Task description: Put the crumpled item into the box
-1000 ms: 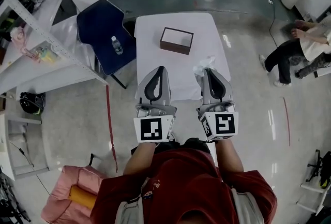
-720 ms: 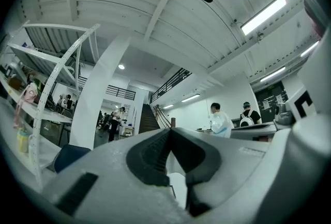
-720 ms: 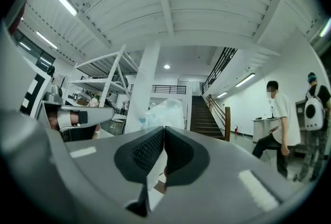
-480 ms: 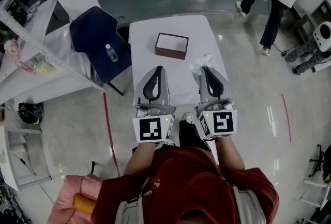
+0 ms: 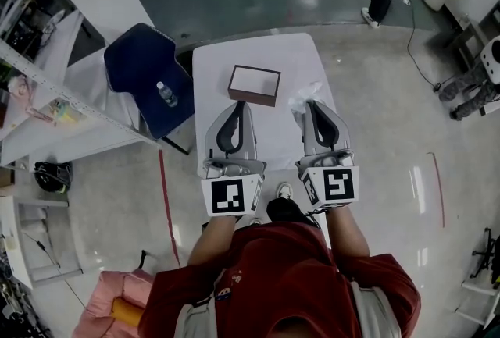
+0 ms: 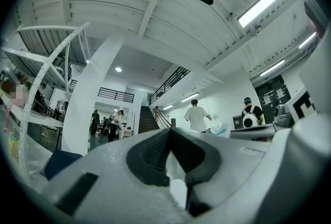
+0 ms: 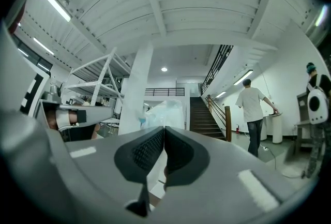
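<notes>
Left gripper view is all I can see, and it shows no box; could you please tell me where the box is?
Observer: In the head view the box sits on the white table, just ahead of the left gripper.
Operator: Thank you. Where is the crumpled item, please?
Observer: The crumpled item is at the tip of the right gripper. The right gripper view shows those jaws closed, seemingly pinching it.
Operator: Is there anything beside the table that I should know about?
Observer: A small bottle lies on the seat of the dark blue chair to the table's left.
</notes>
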`<action>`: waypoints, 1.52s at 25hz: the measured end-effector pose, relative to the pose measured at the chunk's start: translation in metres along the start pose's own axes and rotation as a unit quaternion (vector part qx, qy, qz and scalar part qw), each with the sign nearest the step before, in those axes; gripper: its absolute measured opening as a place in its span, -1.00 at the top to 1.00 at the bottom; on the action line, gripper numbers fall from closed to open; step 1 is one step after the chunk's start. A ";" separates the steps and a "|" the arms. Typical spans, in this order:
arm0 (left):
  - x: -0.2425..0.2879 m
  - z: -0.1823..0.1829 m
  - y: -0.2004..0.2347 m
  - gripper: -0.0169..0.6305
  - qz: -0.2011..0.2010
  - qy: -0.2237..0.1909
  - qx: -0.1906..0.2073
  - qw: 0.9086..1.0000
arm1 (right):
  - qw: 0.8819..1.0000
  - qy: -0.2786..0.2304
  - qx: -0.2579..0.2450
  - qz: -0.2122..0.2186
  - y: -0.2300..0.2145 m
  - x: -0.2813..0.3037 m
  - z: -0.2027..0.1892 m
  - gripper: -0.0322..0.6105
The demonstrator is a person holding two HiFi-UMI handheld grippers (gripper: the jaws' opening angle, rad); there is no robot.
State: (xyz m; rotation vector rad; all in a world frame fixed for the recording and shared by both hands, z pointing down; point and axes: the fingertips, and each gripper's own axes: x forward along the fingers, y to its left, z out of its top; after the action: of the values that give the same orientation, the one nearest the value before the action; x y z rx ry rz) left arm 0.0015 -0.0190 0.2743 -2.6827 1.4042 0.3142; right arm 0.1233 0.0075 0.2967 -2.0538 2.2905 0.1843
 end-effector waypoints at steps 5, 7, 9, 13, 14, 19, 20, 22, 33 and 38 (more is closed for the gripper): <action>0.041 -0.011 -0.012 0.94 -0.001 0.006 0.012 1.000 | 1.000 -0.001 0.003 0.006 -0.034 0.025 -0.005 0.88; 0.055 -0.014 -0.017 0.94 0.000 0.007 0.015 1.000 | 1.000 -0.002 0.009 0.006 -0.048 0.033 -0.008 0.88; 0.068 -0.017 -0.021 0.94 0.002 0.008 0.016 1.000 | 1.000 -0.001 0.014 0.007 -0.061 0.042 -0.011 0.88; 0.095 -0.022 -0.023 0.94 0.015 0.011 0.012 1.000 | 1.000 0.005 0.016 0.020 -0.080 0.062 -0.017 0.88; 0.101 -0.024 -0.023 0.94 0.017 0.014 0.016 1.000 | 1.000 0.006 0.016 0.024 -0.084 0.067 -0.018 0.88; 0.123 -0.036 -0.026 0.94 0.030 0.022 0.029 0.999 | 0.999 0.009 0.023 0.041 -0.100 0.086 -0.029 0.88; 0.126 -0.040 -0.025 0.94 0.034 0.024 0.030 0.999 | 0.999 0.011 0.026 0.044 -0.102 0.089 -0.032 0.88; 0.131 -0.045 -0.023 0.94 0.041 0.027 0.029 0.998 | 0.998 0.014 0.028 0.049 -0.106 0.095 -0.037 0.88; 0.143 -0.061 -0.005 0.94 0.065 0.046 0.027 0.996 | 0.997 0.027 0.035 0.071 -0.106 0.121 -0.054 0.88; 0.154 -0.063 0.020 0.94 0.067 0.035 0.014 0.997 | 0.996 0.035 0.030 0.071 -0.091 0.143 -0.061 0.88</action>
State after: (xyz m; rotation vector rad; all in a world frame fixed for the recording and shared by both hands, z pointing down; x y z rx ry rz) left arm 0.0794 -0.1651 0.3006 -2.6064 1.5991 0.2108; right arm 0.1996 -0.1511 0.3346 -1.8995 2.4535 0.0500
